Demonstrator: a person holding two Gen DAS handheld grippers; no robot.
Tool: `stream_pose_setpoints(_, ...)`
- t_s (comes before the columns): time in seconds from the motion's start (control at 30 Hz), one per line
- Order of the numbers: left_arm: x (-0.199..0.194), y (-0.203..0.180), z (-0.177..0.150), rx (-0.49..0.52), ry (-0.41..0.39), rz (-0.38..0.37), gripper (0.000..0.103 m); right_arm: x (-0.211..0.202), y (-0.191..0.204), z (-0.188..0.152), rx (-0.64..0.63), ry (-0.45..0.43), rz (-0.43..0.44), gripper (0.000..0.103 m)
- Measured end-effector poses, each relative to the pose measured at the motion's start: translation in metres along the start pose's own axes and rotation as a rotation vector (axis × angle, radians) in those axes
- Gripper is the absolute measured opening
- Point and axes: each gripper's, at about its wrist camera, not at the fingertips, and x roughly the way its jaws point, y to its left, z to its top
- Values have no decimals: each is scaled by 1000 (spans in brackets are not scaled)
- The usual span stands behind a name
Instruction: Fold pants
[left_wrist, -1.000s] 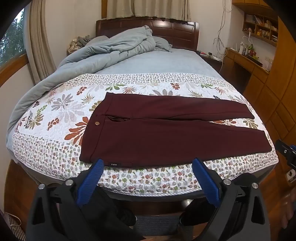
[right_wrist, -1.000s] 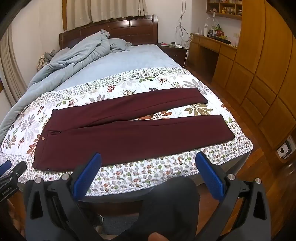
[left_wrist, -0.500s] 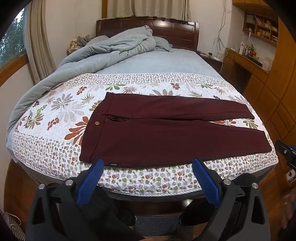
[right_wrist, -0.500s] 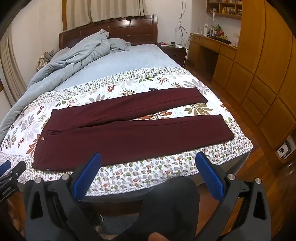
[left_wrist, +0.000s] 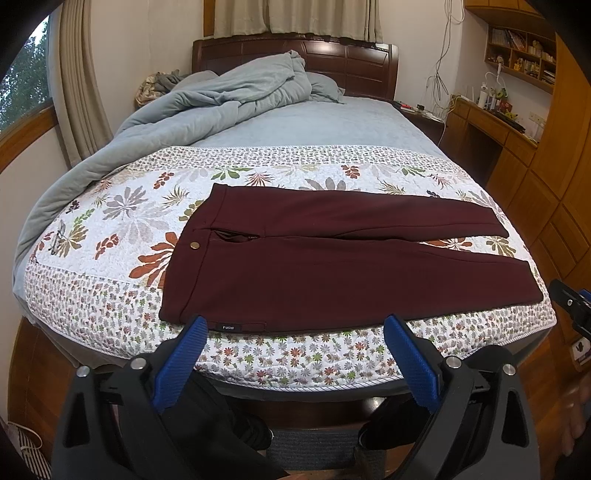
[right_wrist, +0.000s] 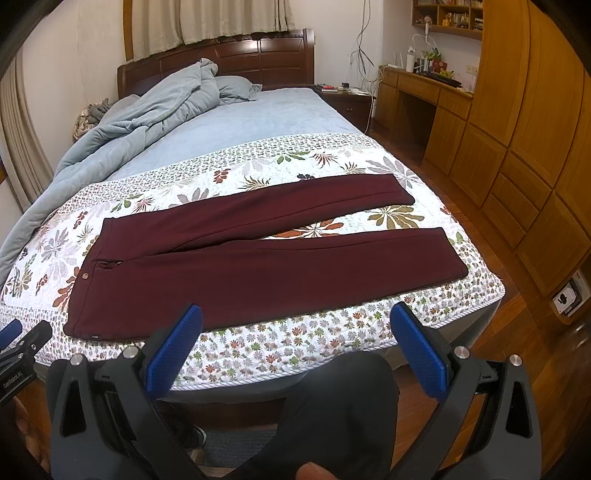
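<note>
Dark maroon pants (left_wrist: 332, 258) lie flat across the foot of the bed on a floral quilt (left_wrist: 110, 229), waistband to the left, legs spread in a narrow V to the right. They also show in the right wrist view (right_wrist: 258, 266). My left gripper (left_wrist: 295, 328) is open and empty, held off the bed's near edge below the waistband end. My right gripper (right_wrist: 295, 317) is open and empty, off the near edge below the near leg. Neither touches the pants.
A rumpled grey-blue duvet (left_wrist: 229, 96) lies on the far left of the bed by the wooden headboard (left_wrist: 332, 62). Wooden wardrobes (right_wrist: 524, 129) and a desk (right_wrist: 424, 92) stand to the right. The person's dark-trousered legs (right_wrist: 332, 413) are below the grippers.
</note>
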Motion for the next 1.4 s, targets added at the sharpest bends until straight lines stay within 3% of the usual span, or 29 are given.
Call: stream_pose_setpoints(1.4, -3, -1, 2, 6, -3, 11, 97, 6, -5, 4, -2, 9, -2, 101)
